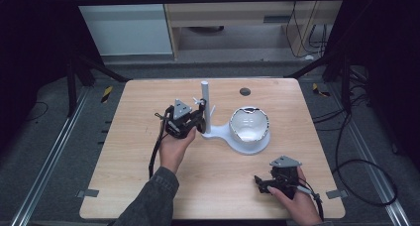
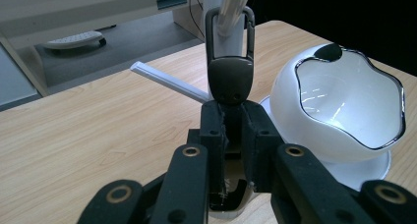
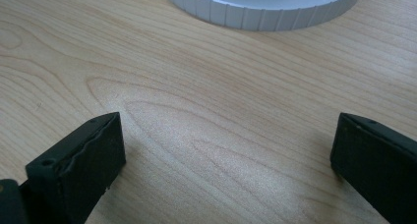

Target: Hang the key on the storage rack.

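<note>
Your left gripper [image 2: 231, 130] is clamped tight on the dark tab of a small metal clip [image 2: 229, 52], whose loop sits around a peg on the white stand [image 1: 206, 107] beside the bowl [image 1: 249, 127] — it looks light, stiff and slick, so grip the flat tab. The peg's tip is cut off, so I can't tell how far on it is — your right gripper [image 3: 226, 170] rests wide open, holding nothing, over the table [image 3: 196, 96].

1. The table [image 1: 148, 186] is evenly lit from above in the high view; the surroundings at 9 and 3 o'clock are left nearly black.
2. Glare is seen on the white bowl [image 2: 344, 101] in the left gripper view, with bright streaks inside it.
3. The near black jaws are rendered soft in both gripper views.
4. A soft shadow is cast on the wood beside the jaw at 8 o'clock in the right gripper view.
</note>
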Demonstrator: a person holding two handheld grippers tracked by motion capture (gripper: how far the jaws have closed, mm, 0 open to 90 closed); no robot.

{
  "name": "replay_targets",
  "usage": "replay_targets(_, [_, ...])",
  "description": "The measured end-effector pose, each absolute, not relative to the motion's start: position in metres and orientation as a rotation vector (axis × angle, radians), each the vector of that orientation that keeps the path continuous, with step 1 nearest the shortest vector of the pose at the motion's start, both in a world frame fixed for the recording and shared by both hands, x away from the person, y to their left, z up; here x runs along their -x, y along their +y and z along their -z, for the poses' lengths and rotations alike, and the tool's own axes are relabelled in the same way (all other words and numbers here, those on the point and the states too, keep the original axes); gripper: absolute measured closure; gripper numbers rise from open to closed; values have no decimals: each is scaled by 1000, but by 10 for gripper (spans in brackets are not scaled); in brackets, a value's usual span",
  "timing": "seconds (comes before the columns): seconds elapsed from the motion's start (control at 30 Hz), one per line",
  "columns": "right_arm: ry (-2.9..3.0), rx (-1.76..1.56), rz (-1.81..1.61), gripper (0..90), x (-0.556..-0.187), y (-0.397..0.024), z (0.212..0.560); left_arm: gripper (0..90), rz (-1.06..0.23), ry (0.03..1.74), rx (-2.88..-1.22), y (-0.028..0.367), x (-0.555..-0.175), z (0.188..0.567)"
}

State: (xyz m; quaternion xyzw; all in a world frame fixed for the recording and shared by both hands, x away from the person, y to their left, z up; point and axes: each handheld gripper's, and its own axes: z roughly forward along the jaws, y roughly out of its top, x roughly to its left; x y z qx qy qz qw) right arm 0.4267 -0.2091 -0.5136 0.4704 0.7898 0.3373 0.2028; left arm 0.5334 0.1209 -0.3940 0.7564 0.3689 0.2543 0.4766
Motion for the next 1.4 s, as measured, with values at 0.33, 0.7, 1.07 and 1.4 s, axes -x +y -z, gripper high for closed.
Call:
replay_targets(0.33, [2204,-1315,-942,3,-427,-209,514,800,-619,894,-1844,119,-536,396])
replay_targets(0.7, [2205,-1312,-942,4,-427,-209,514,798,-612,892,-1841,118,-537,397])
replay_targets(1.07, [2205,-1314,-942,3,-427,-209,514,790,-604,891,-1862,118,-538,396])
replay_targets(1.4, [2205,-1311,-943,3,-427,-209,514,761,-630,882,-1876,118,-534,395])
